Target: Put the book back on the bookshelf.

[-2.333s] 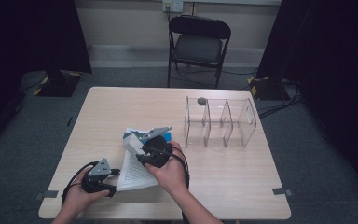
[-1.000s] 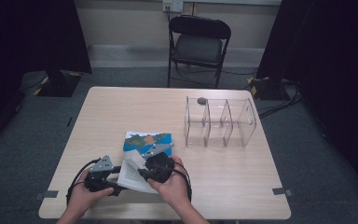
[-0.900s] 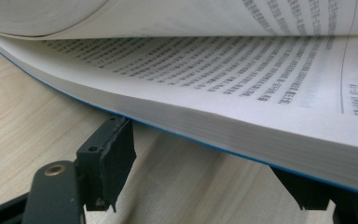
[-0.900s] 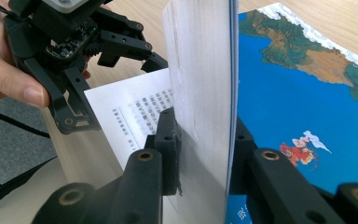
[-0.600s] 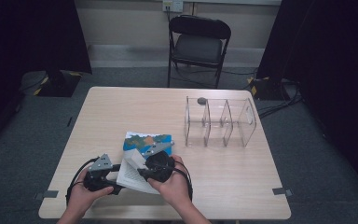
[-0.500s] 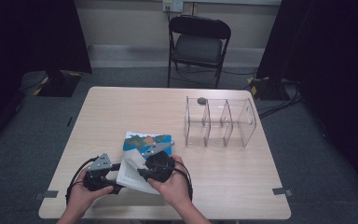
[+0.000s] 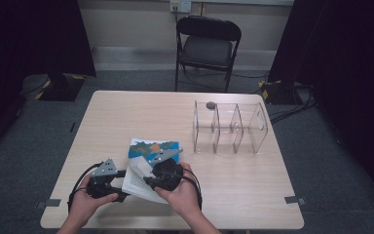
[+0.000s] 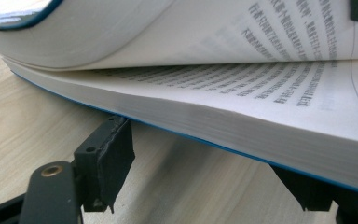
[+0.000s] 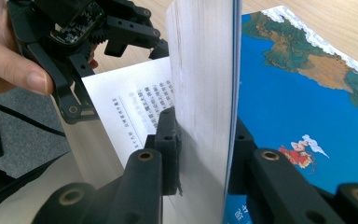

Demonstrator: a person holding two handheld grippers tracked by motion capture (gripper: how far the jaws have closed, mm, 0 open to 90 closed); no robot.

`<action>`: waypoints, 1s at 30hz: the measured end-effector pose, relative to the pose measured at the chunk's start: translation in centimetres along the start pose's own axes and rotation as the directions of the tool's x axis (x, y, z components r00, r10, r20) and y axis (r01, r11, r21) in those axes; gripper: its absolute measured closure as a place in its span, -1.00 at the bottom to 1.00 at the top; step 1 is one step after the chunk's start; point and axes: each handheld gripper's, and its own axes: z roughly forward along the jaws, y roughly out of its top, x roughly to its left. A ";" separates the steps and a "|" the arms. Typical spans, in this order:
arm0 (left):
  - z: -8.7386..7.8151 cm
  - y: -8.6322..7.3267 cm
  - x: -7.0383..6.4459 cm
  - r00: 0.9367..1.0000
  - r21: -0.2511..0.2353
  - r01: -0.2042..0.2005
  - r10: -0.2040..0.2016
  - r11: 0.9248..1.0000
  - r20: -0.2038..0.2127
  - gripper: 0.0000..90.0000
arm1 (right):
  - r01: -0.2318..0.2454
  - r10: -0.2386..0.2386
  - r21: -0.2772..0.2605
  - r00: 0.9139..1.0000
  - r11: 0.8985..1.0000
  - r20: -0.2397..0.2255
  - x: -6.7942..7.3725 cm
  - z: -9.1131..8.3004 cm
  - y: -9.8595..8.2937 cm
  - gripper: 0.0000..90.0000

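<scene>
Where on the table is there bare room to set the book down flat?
Bare patches: the table's far left, between its edge and the clear divider rack; and the near right corner below the rack. Crowded: near centre, where both claws, left and right, work the book.

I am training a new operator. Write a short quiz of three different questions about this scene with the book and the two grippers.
1. True or false: the right gripper has its jaws closed on a stack of the book's pages together with the blue cover.
2. Multiple choice: where does the clear divided organizer stand? A) on the chair B) on the table, to the right of the book C) under the book
3. Fill in: in the left gripper view, the jaws of the left gripper sit ____ the lower stack of pages, just over the table.

Key: 1 true; 2 B; 3 under
</scene>
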 end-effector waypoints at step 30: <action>-1.6 1.2 0.5 1.000 -0.033 0.017 -0.017 0.999 -0.008 -0.48 | 0.014 -0.013 0.014 0.999 1.000 -0.038 0.8 -1.3 2.0 0.61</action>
